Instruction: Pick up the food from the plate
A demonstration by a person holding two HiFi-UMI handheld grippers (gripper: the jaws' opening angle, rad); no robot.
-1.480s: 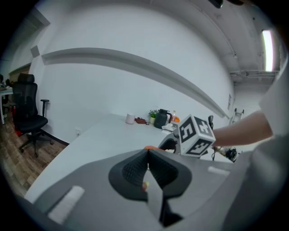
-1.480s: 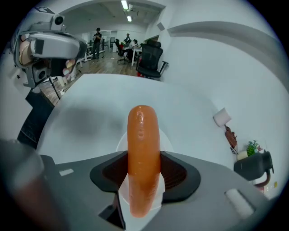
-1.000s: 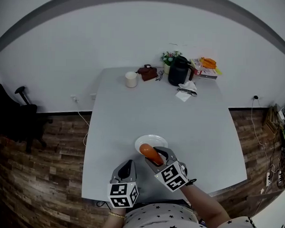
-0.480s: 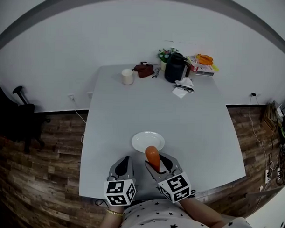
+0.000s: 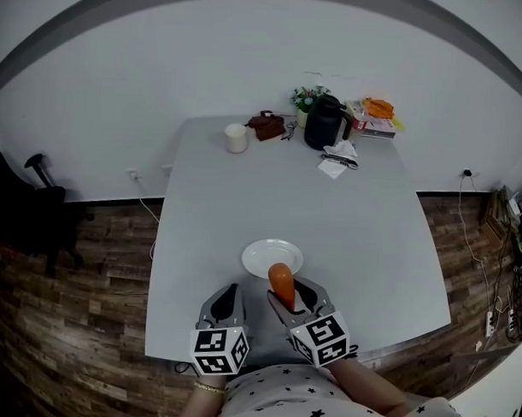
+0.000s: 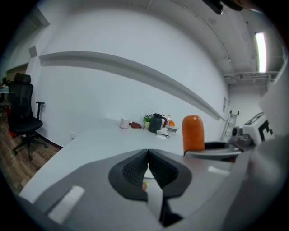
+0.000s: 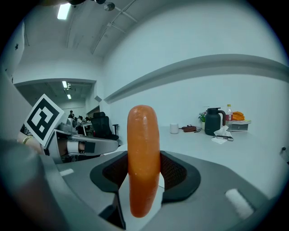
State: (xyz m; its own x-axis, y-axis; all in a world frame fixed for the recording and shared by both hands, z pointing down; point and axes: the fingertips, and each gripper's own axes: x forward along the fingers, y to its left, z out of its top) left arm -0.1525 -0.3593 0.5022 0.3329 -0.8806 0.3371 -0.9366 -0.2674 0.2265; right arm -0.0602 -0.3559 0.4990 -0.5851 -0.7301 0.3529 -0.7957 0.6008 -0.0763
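An orange sausage [image 5: 281,283] stands upright between the jaws of my right gripper [image 5: 285,297], just off the near rim of the white plate [image 5: 272,258]. In the right gripper view the sausage [image 7: 143,158] fills the gap and both pads press its sides, with my right gripper [image 7: 143,175] shut on it. My left gripper [image 5: 226,306] hovers beside it to the left, near the table's front edge. In the left gripper view my left gripper [image 6: 147,168] has its pads together with nothing between them, and the sausage [image 6: 193,133] shows at the right.
At the table's far end stand a white cup [image 5: 236,137], a brown pouch [image 5: 266,125], a black kettle [image 5: 324,123], a small plant [image 5: 304,100], a napkin [image 5: 335,167] and books [image 5: 377,120]. A black office chair [image 5: 21,212] stands on the wood floor at the left.
My right gripper has lifted the sausage off the plate and drawn it back toward the table's near edge. The left gripper has hardly moved.
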